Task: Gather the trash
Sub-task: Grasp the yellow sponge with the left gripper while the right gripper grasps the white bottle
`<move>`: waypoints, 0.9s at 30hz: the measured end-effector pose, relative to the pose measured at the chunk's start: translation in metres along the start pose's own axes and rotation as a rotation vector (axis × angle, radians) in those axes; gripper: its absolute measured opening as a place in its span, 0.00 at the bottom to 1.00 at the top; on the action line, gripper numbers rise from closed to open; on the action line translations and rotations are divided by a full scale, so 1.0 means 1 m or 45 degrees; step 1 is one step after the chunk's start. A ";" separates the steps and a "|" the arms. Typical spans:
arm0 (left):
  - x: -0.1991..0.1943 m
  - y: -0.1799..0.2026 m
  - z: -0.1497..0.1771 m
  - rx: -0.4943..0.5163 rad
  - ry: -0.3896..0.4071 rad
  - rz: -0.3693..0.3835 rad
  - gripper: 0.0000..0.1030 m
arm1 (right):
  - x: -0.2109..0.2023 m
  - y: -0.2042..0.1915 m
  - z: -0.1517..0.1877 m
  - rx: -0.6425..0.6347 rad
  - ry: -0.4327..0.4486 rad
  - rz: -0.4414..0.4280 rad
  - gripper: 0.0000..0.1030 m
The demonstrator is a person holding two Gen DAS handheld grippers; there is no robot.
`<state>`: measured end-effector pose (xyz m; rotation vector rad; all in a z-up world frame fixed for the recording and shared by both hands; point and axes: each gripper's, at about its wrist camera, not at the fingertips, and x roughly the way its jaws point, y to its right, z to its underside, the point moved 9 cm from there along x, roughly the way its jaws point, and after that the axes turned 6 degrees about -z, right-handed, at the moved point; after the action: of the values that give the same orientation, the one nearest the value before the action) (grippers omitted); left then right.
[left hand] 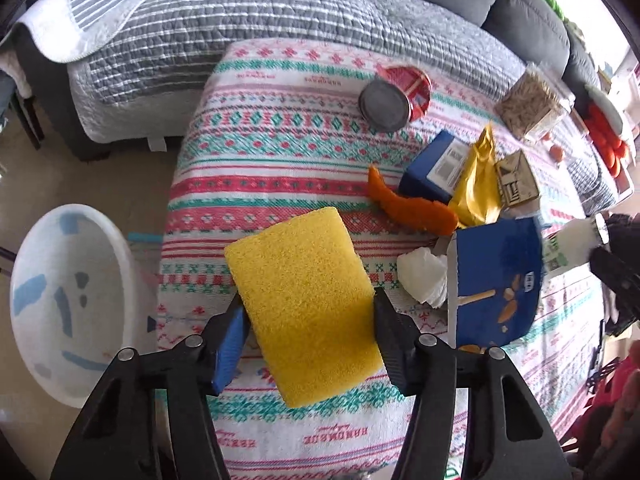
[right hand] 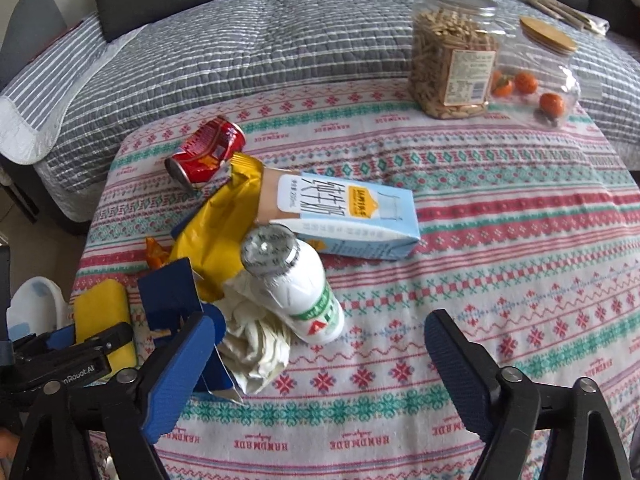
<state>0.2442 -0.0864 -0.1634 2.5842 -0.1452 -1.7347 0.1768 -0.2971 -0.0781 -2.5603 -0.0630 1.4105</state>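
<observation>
My left gripper (left hand: 308, 320) is shut on a yellow sponge (left hand: 304, 304), held above the patterned tablecloth (left hand: 280, 148) near its left edge; the sponge also shows in the right wrist view (right hand: 104, 312). My right gripper (right hand: 320, 364) is open and empty, just in front of a white bottle (right hand: 296, 284) lying beside crumpled white tissue (right hand: 256, 344). Around them lie a blue snack box (left hand: 496, 280), a yellow wrapper (right hand: 216, 232), a milk carton (right hand: 340, 212), a red can (right hand: 206, 152) on its side and an orange wrapper (left hand: 412, 204).
A white bin (left hand: 68, 300) stands on the floor left of the table. A jar of snacks (right hand: 452, 56) and a lidded glass jar with oranges (right hand: 536, 76) stand at the table's far right. A sofa with a grey quilt (right hand: 260, 44) lies behind.
</observation>
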 end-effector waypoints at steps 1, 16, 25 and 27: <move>-0.005 -0.004 0.000 -0.006 0.009 0.003 0.59 | 0.002 -0.002 -0.002 -0.004 0.002 -0.002 0.78; -0.065 -0.077 -0.005 -0.051 0.123 -0.019 0.58 | 0.001 -0.007 -0.020 -0.026 0.088 0.042 0.24; -0.066 -0.169 -0.009 -0.104 0.098 -0.123 0.58 | -0.059 -0.034 -0.039 -0.090 0.271 0.022 0.23; -0.054 -0.183 -0.007 -0.119 0.065 -0.127 0.58 | -0.069 -0.050 -0.042 -0.117 0.306 -0.016 0.23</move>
<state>0.2424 0.1004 -0.1244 2.6073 0.0657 -1.6598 0.1782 -0.2650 0.0109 -2.7793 -0.1069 1.1098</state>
